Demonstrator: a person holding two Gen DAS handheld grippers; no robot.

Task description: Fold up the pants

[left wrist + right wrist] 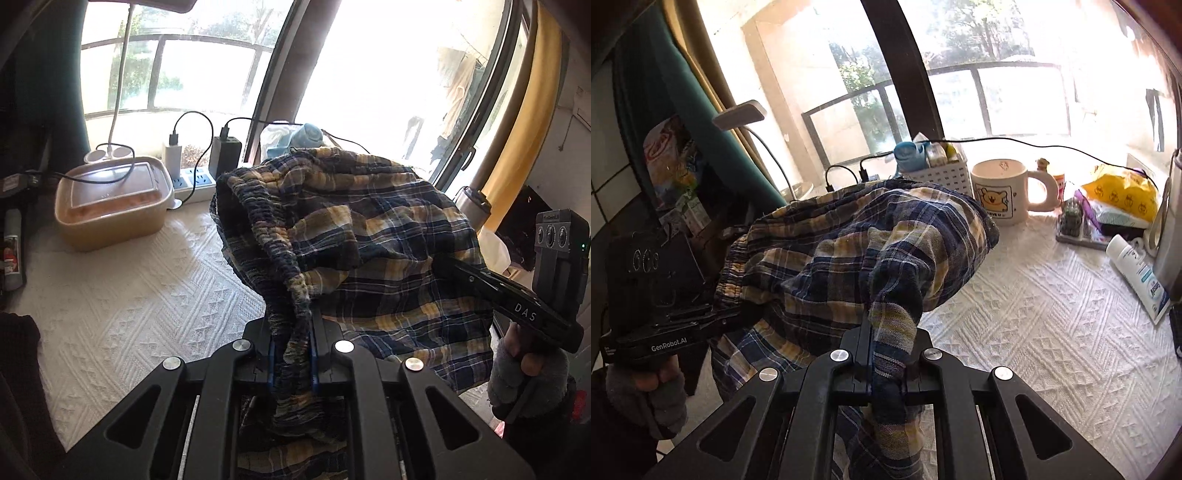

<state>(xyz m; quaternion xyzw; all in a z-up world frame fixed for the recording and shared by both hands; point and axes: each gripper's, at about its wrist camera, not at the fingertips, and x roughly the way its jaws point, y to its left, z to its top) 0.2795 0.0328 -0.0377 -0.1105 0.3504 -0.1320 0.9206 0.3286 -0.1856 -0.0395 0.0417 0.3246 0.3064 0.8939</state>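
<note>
The pants (369, 236) are navy and yellow plaid with a gathered elastic waistband. They hang bunched in the air over the white textured cloth (140, 295). My left gripper (291, 336) is shut on the waistband, which runs down between its jaws. In the left wrist view the right gripper's body comes in from the right and its fingers vanish into the fabric. My right gripper (886, 343) is shut on a twisted fold of the same pants (857, 240). The left gripper's body shows at the left of the right wrist view, held by a gloved hand (653, 395).
Along the window stand a lidded tan container (114, 203), a power strip (195, 181) with chargers, a white basket (945, 173), a bear mug (1001, 192), a yellow bag (1123, 192) and a lying white tube (1141, 280). A lamp (738, 114) stands at the left.
</note>
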